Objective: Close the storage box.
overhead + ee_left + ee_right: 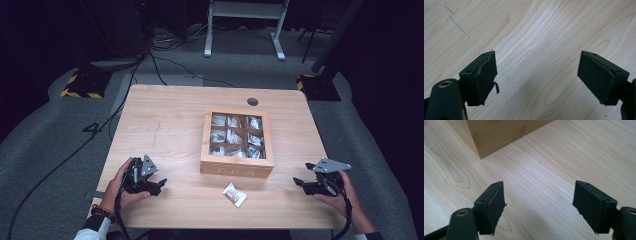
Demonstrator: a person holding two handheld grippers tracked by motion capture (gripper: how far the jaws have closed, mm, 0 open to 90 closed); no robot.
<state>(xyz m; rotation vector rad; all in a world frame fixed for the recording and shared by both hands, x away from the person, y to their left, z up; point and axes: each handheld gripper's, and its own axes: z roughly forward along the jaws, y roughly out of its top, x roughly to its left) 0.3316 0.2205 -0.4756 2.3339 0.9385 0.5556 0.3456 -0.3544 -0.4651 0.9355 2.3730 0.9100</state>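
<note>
A wooden tea box (237, 142) with a glass lid stands at the middle of the table, several tea bags showing in its compartments. In front of it lies a single white tea bag packet (234, 194). My left gripper (156, 186) rests near the table's front left, open, with bare wood between its pads (486, 75). At the front right my right gripper (301, 183) is open too, jaws wide apart over bare wood (539, 195). A corner of the tea box (499, 135) shows ahead of it.
The wooden table (165, 125) has a round cable hole (252, 101) near its far edge. Beyond it are a white desk frame (245, 25), cables on the grey floor and yellow-black striped stand bases (82, 85).
</note>
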